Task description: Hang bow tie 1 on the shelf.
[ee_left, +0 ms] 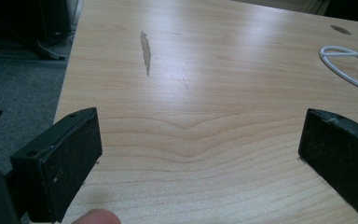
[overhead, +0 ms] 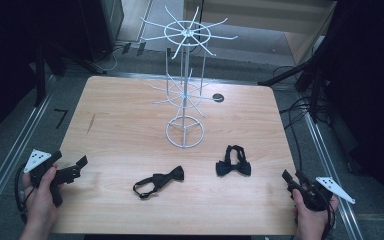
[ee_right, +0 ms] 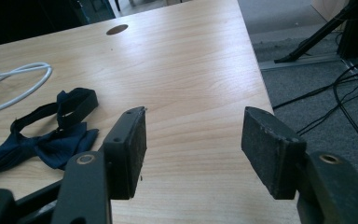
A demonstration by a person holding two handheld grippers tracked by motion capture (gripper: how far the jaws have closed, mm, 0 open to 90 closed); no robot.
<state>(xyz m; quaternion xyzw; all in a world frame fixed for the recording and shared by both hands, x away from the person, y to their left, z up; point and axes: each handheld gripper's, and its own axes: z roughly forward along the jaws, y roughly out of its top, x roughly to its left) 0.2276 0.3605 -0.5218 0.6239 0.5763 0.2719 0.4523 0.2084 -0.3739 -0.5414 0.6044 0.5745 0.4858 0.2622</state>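
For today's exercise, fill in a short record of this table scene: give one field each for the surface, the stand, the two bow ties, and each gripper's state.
surface: wooden table
stand: white wire rack, upright at the table's middle, hooks bare
bow tie near left: black bow tie, lying flat, strap trailing
bow tie near right: dark bow tie, lying flat, strap looped
left gripper: open, holding nothing
right gripper: open, holding nothing
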